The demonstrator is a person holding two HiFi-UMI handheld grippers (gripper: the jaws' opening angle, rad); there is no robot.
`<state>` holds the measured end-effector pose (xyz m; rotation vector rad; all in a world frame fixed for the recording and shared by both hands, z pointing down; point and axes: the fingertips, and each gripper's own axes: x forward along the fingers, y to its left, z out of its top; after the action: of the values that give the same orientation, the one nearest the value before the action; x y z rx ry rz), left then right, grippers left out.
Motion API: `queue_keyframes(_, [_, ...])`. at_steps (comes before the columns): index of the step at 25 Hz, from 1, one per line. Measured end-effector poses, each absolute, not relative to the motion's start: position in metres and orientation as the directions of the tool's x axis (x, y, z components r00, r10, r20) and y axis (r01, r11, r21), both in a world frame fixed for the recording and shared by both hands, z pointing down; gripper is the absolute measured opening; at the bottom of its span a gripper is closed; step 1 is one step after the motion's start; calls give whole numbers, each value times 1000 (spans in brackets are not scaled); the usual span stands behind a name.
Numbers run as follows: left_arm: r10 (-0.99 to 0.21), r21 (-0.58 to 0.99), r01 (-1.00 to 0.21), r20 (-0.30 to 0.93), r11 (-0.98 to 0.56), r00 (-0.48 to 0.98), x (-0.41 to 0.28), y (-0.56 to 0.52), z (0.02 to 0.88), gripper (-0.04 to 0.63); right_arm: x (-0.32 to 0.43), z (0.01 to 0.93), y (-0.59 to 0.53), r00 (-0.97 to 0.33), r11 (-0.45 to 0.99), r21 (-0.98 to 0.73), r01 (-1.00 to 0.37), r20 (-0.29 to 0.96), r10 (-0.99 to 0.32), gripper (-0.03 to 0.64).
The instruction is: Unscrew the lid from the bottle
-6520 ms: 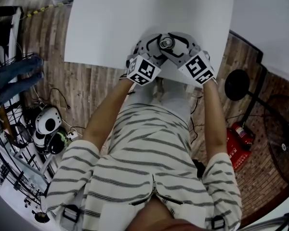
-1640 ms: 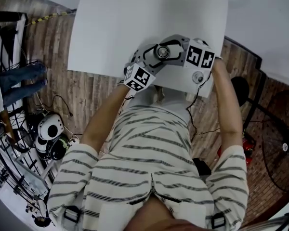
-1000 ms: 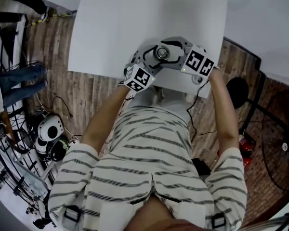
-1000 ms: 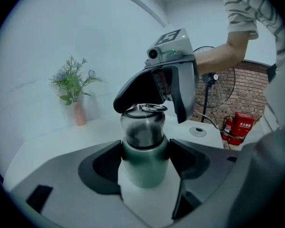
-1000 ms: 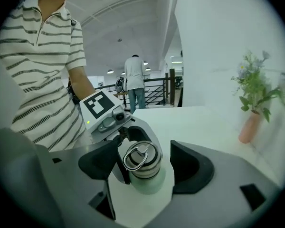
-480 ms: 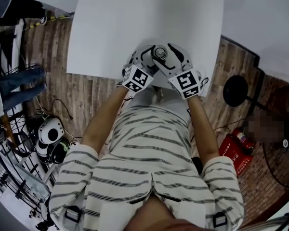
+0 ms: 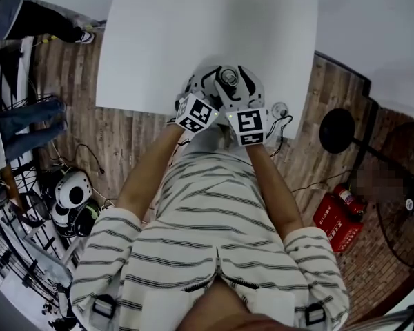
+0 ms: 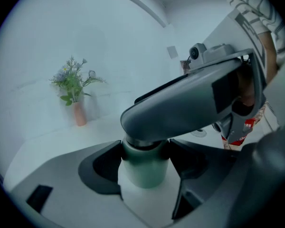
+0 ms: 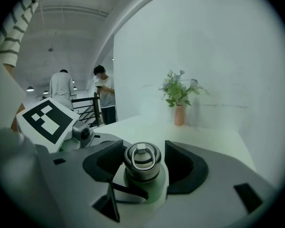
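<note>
Two tongs engaged: left tongs clamped on bottle body, upright on worktop nr front edge; right tongs jaws just been closing round lid, no grip yet. Risk: off-centre bite slips on lid; weak L hold lets bottle spin.

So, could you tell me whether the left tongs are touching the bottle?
Touching: the left gripper view shows both pads of the left tongs pressed against the green bottle, no gap visible.

Table open ahead — vase far back.
</note>
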<state>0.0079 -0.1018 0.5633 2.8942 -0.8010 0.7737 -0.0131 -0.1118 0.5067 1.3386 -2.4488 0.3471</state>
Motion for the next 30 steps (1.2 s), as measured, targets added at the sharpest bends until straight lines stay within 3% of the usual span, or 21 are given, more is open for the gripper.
queue_keyframes(1, [-472, -91, -492, 477, -866, 742, 8, -102, 563, 315, -14, 507, -111, -503, 528, -53, -848, 395, -768, 260])
queue_keyframes(8, [-475, -92, -494, 471, -864, 743, 7, -102, 561, 316, -18, 507, -108, -515, 549, -24, -836, 381, -768, 255])
queue_keyframes(12, [-472, -91, -492, 473, -866, 744, 9, -102, 562, 316, -17, 507, -107, -596, 632, -34, -774, 376, -710, 255])
queue_keyframes(21, [-473, -93, -492, 478, -865, 740, 8, -101, 564, 316, -23, 506, -100, -793, 861, 6, -509, 386, -471, 256])
queue_keyframes(30, [-467, -93, -487, 484, -869, 740, 10, -101, 563, 316, -25, 507, -92, -888, 995, 0, -96, 451, -86, 256])
